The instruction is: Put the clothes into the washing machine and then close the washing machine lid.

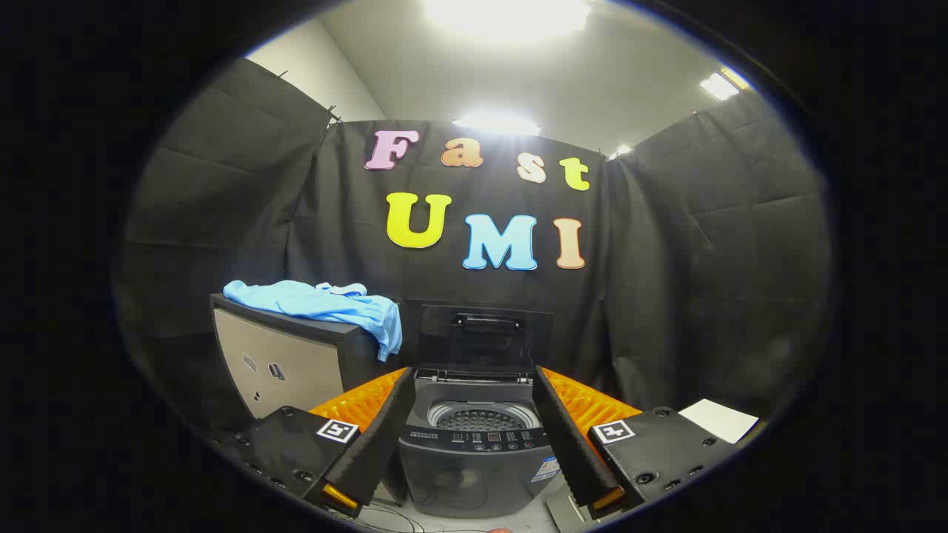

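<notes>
beyond fingers: washing machine (474, 444) | clothes (326, 303) upper-left | gripper (474, 385) spread

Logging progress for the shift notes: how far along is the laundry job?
Done: nothing but the dark top-loading washing machine having its lid raised. In hand: nothing; the gripper is open, its fingers framing the drum. Left: the light blue crumpled garment lies on the cabinet; load it, then close the lid.

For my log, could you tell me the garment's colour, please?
Light blue garment, gripper view.
</notes>
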`<state>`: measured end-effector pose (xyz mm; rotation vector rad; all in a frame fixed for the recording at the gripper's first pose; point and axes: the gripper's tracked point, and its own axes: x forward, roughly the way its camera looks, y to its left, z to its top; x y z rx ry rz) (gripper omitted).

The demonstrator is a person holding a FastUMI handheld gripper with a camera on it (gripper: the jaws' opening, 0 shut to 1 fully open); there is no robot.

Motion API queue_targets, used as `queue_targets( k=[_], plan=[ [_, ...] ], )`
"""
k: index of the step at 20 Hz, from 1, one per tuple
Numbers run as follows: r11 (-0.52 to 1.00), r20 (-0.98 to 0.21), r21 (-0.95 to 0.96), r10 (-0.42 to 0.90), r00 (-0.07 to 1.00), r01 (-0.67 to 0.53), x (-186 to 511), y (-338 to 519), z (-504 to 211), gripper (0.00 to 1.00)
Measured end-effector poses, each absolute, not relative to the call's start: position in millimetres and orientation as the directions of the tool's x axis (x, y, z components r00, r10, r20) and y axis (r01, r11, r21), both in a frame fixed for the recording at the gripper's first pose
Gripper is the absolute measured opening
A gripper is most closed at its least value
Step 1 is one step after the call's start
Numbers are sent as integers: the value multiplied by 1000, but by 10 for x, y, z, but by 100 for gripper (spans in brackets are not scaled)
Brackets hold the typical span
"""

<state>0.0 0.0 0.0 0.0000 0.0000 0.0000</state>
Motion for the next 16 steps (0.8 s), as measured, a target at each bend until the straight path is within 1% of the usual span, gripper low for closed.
queue_targets(
  k=[8, 16],
  plan=[
    [1000, 7, 3, 3, 1000, -3, -3, -53, 21, 99],
    [1000, -22, 14, 1, 1000, 0, -37, -125, -138, 99]
  ],
)
